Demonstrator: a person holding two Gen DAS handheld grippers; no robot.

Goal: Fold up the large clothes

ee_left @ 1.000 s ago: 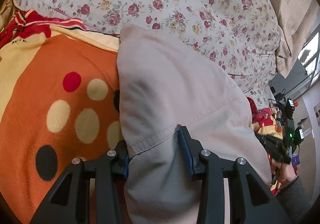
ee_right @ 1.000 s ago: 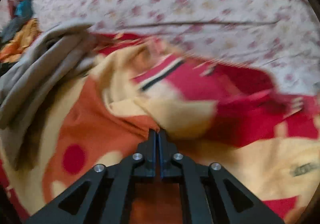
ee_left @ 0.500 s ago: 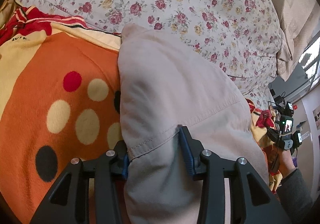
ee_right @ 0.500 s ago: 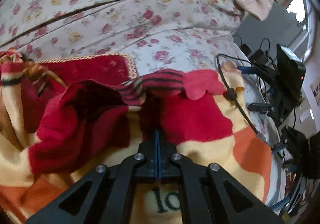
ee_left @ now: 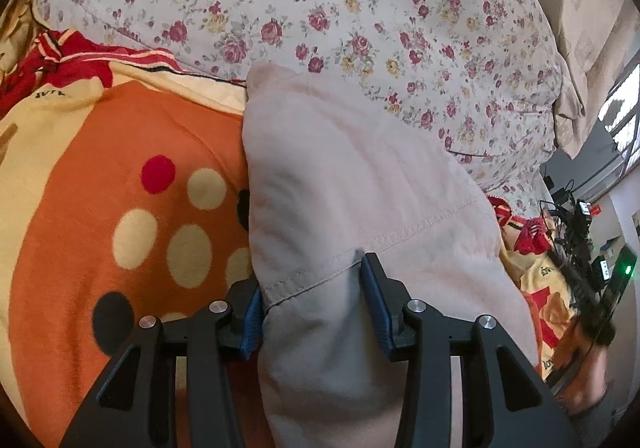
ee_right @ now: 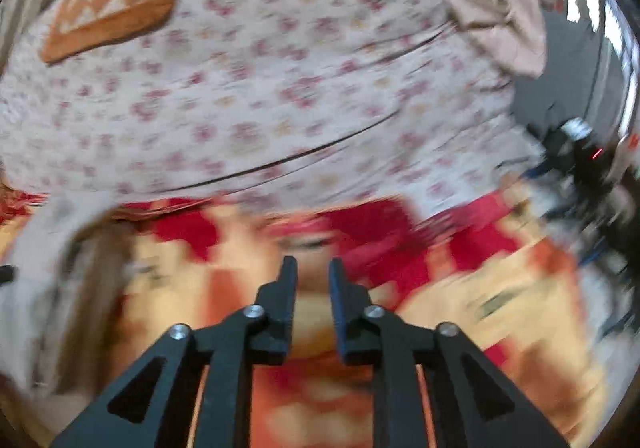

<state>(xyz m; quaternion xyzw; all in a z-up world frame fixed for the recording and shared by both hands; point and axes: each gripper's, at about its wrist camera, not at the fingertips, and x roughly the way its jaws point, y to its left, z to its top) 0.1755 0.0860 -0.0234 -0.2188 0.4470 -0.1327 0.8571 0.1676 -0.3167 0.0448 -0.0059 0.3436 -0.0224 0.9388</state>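
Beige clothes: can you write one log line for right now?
left gripper: shut on beige garment | right gripper: just opened, empty | under: orange spotted blanket

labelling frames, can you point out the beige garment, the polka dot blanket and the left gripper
beige garment (ee_left: 360, 183): left wrist view, on its flat upper panel.
polka dot blanket (ee_left: 120, 151): left wrist view, on bare orange above the dots.
left gripper (ee_left: 312, 288): left wrist view, midway between fingertips, over gripped cloth.

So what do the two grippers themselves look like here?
Both are matte black plastic linkages with triangular cutouts and silver pivot screws. The left gripper has blue pads on its fingers. The right gripper looks the same build; its view is blurred.
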